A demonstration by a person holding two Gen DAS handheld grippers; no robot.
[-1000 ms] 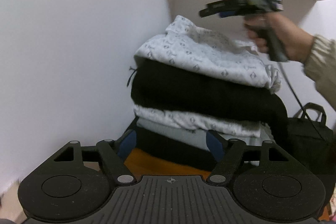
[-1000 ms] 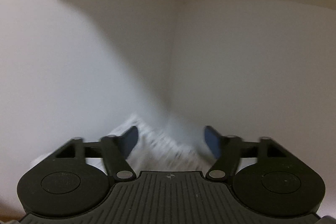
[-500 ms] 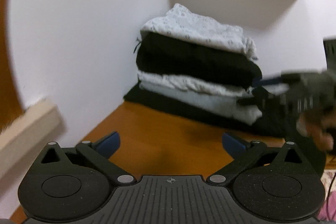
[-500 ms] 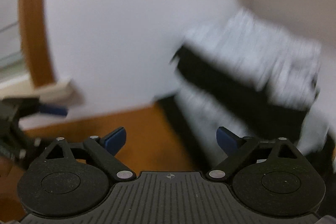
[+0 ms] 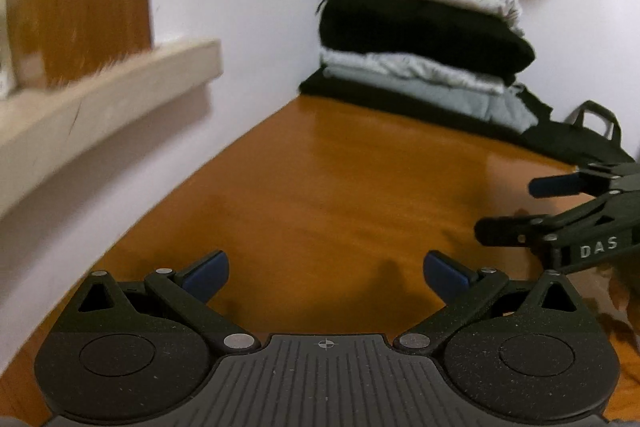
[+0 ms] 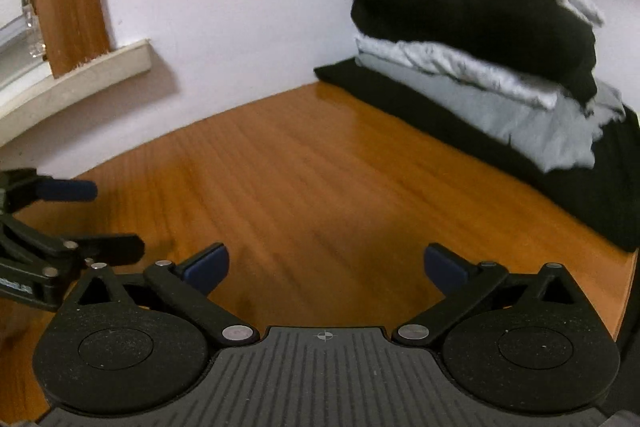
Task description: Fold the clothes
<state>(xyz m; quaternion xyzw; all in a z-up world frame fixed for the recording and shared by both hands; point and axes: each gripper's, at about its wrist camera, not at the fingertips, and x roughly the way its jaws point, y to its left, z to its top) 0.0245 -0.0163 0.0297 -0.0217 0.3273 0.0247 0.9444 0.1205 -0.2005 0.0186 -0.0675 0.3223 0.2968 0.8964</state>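
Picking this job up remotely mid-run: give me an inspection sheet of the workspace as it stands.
Surface: wooden tabletop, bare in front of both grippers.
Job's things: stack of folded clothes in the far corner, white patterned piece on top, black, white and grey below, on a black layer.
Clutter: black bag right of the stack.
Grippers: left gripper and right gripper open, nothing between the jaws.
Cables: nothing seen.
Surroundings: white walls, window sill, blinds.
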